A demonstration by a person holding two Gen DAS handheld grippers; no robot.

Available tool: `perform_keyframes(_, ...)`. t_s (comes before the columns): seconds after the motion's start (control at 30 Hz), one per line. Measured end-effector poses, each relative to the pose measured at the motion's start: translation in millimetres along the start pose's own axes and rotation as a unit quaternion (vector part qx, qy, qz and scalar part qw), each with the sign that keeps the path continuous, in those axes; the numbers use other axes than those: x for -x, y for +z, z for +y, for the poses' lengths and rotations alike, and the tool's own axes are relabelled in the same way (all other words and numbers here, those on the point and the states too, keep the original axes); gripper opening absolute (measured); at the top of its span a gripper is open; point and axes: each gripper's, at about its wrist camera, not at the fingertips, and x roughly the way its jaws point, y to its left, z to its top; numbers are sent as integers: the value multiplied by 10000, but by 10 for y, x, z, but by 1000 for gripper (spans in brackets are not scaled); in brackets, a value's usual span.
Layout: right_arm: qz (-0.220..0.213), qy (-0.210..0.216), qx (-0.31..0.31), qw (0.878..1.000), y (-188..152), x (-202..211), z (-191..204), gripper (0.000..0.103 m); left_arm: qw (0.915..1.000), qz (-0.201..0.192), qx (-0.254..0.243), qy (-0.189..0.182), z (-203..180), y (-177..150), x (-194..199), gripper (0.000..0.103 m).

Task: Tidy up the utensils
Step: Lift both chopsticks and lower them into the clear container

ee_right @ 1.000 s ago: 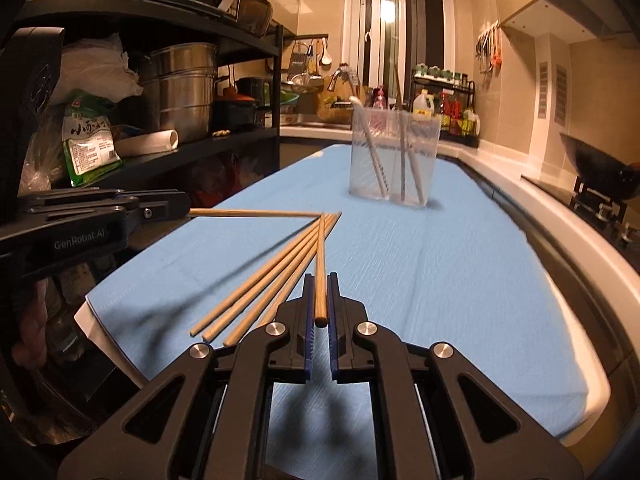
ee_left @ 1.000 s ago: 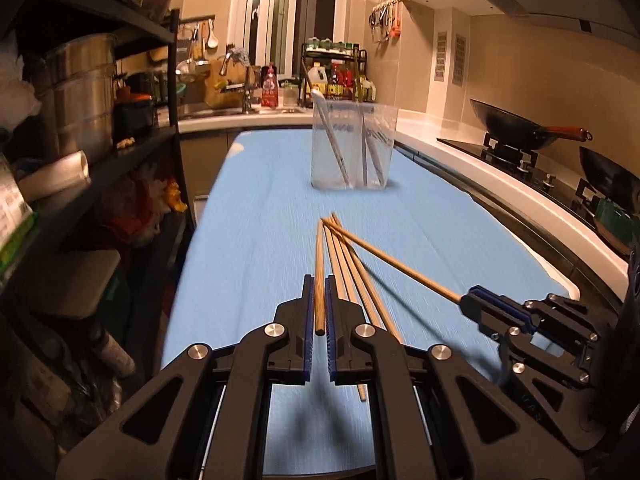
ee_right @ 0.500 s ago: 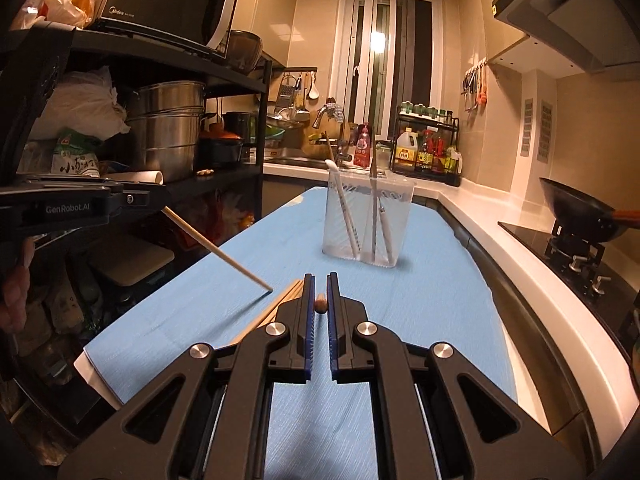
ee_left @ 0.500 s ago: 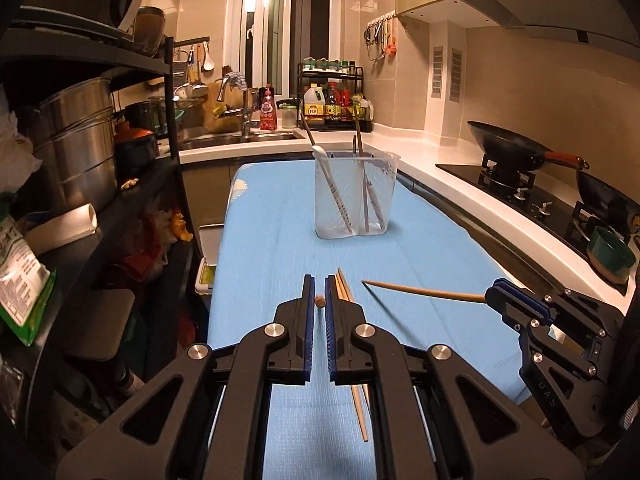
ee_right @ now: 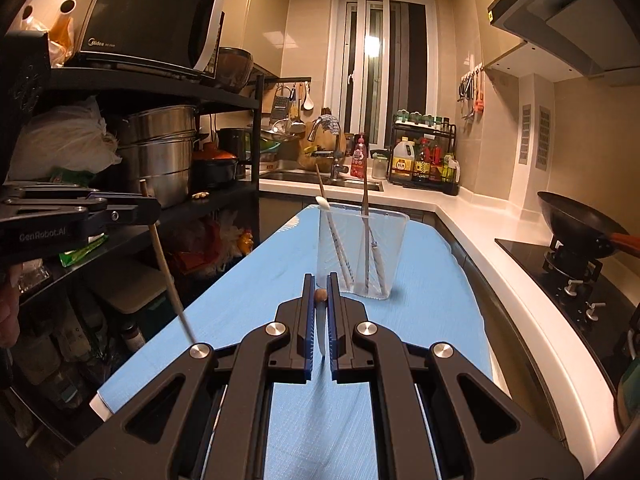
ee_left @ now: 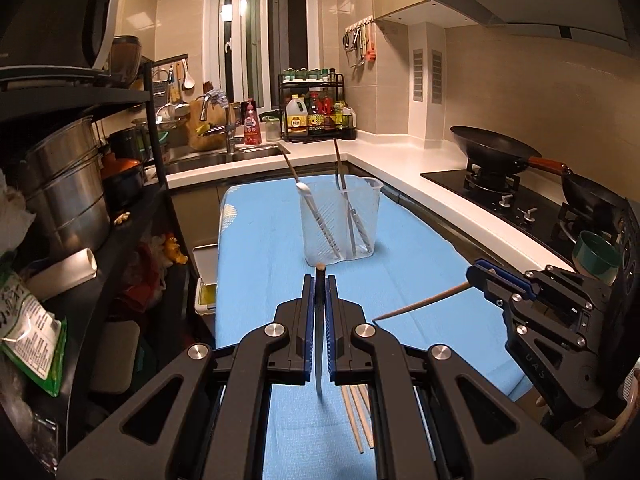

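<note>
My left gripper point(ee_left: 319, 280) is shut on a wooden chopstick point(ee_left: 319, 360) that hangs down between its blue pads, high above the blue cloth point(ee_left: 260, 280). My right gripper point(ee_right: 320, 280) is shut on a second chopstick point(ee_right: 320, 295), seen end-on. Each gripper also shows in the other's view: the right gripper point(ee_left: 476, 276) with its chopstick point(ee_left: 420, 304) slanting down to the left, the left gripper point(ee_right: 154, 206) with its chopstick point(ee_right: 168, 268) hanging. Several loose chopsticks point(ee_left: 356, 420) lie on the cloth below. A clear plastic holder point(ee_left: 340, 220) point(ee_right: 362, 256) ahead holds a white spoon and other utensils.
A black shelf rack point(ee_right: 160, 92) with steel pots point(ee_left: 68, 192) and a microwave point(ee_right: 148, 24) lines the left side. At the back is a sink point(ee_left: 224, 156), and beside it a bottle rack point(ee_left: 316, 116). On the right, woks point(ee_left: 492, 148) sit on a gas hob, near a green bowl point(ee_left: 596, 256).
Both grippers have risen from the cloth, each with one chopstick. The held chopsticks swung from lying forward to hanging down. The other chopsticks stayed on the cloth.
</note>
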Motion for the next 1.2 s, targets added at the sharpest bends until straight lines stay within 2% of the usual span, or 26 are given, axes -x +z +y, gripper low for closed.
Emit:
perform_keyframes(0.33, 77, 73, -58, 9999, 414, 1, 1, 6, 9993, -249, -278, 77, -182, 335, 56, 5)
perform_keyframes(0.77, 96, -44, -8, 9999, 838, -80, -24, 6, 9994, -284, -60, 162, -145, 718, -146, 5)
perform_keyframes(1.2, 58, -228, -133, 9996, 1304, -364, -301, 6, 9995, -240, 166, 109, -42, 1151, -544, 5)
